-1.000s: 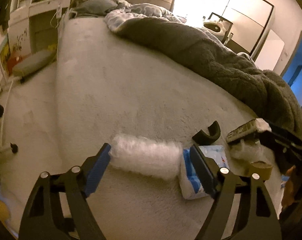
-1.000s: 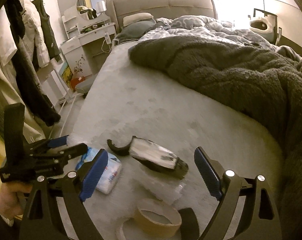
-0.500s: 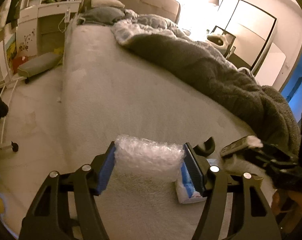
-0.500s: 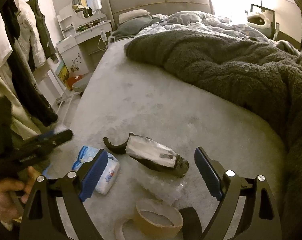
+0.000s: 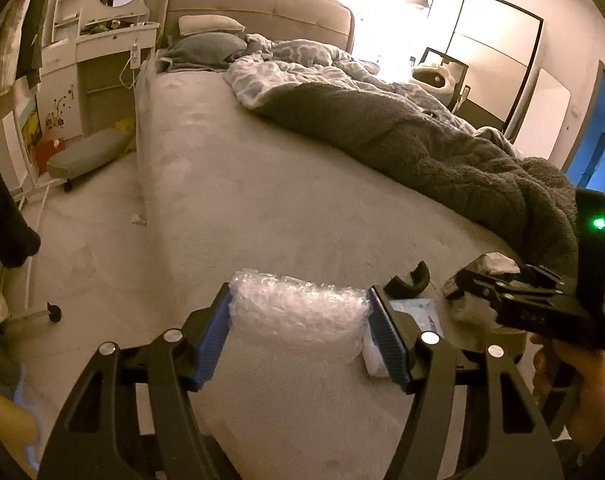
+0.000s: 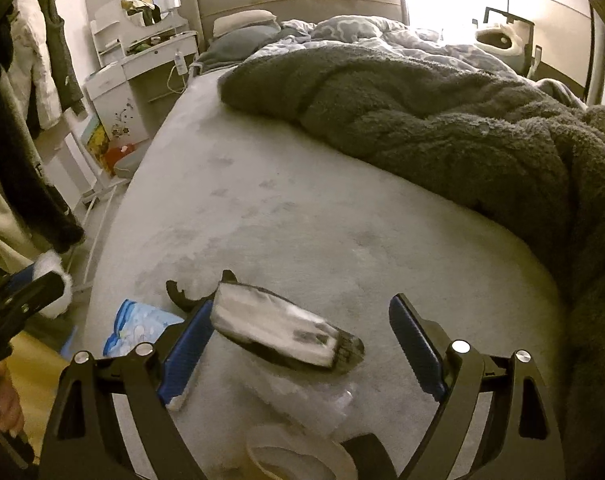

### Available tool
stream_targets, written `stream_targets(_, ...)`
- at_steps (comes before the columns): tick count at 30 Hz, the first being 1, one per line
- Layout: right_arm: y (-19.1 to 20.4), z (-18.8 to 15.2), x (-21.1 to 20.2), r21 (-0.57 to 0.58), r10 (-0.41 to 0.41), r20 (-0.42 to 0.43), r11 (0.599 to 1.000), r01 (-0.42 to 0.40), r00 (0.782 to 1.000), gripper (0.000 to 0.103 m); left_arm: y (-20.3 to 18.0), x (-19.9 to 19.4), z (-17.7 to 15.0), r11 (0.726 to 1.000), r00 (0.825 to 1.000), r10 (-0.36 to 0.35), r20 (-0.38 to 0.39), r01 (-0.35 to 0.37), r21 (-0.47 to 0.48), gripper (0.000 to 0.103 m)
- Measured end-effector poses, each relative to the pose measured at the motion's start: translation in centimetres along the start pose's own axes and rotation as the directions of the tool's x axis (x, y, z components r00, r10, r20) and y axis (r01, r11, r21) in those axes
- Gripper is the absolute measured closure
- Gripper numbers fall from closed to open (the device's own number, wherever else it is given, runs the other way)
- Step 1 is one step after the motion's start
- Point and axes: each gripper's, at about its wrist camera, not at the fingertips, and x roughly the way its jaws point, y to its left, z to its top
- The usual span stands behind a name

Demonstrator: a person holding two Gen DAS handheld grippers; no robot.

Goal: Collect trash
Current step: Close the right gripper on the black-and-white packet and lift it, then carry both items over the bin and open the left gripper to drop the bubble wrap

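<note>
My left gripper (image 5: 300,334) is shut on a roll of bubble wrap (image 5: 298,316) and holds it above the near end of the bed. My right gripper (image 6: 302,344) is open over a black and silver wrapper (image 6: 282,330) lying on the bed; the wrapper lies between its fingers without touching them. A blue and white tissue pack (image 6: 138,326) lies to its left and also shows in the left wrist view (image 5: 416,314). A clear plastic piece (image 6: 306,398) and a tape roll (image 6: 298,456) lie nearest me. A curved black piece (image 6: 182,298) lies beyond the wrapper.
A grey fleece blanket (image 6: 442,120) covers the right half of the bed (image 6: 282,208). A white dressing table (image 5: 102,64) and a low grey stool (image 5: 86,156) stand left of the bed. Clothes (image 6: 34,92) hang at the left.
My left gripper closed on the bubble wrap and lifted it off the bed. My right gripper moved forward and down over the black and silver wrapper.
</note>
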Motion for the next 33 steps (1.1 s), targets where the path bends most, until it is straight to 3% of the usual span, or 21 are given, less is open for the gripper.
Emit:
stream_targets(5, 0.8, 0.6, -0.1, -0.015, -0.026, 0.024, 1.0, 0.026, 0.999, 0.049, 0.7, -0.8, -0.6, 1.0, 1.0, 0.012, -0.007, -0.012, 0.018, 0.034)
stream_targets(11, 1.9, 2.0, -1.7, -0.039, -0.072, 0.104, 0.996, 0.077, 0.992, 0.053, 2.8, -2.2, -1.1, 0.999, 0.999, 0.039, -0.001, -0.039, 0.016, 0.034)
stream_targets(19, 6.1, 3.5, -3.2, -0.094, 0.059, 0.158, 0.995, -0.045, 0.986, 0.053, 5.7, -3.0, -1.9, 0.993, 0.992, 0.118, -0.043, -0.118, 0.002, 0.034)
stream_targets(27, 12.0, 3.7, -3.3, -0.187, 0.212, 0.126, 0.964, -0.187, 0.969, 0.053, 8.4, -2.7, -4.2, 0.986, 0.978, 0.161, -0.132, -0.164, -0.011, 0.034)
stream_targets(33, 15.9, 3.3, -2.7, -0.184, 0.342, 0.065, 0.927, -0.326, 0.937, 0.052, 10.6, -2.9, -5.6, 0.98, 0.966, 0.19, -0.176, -0.199, -0.031, 0.034)
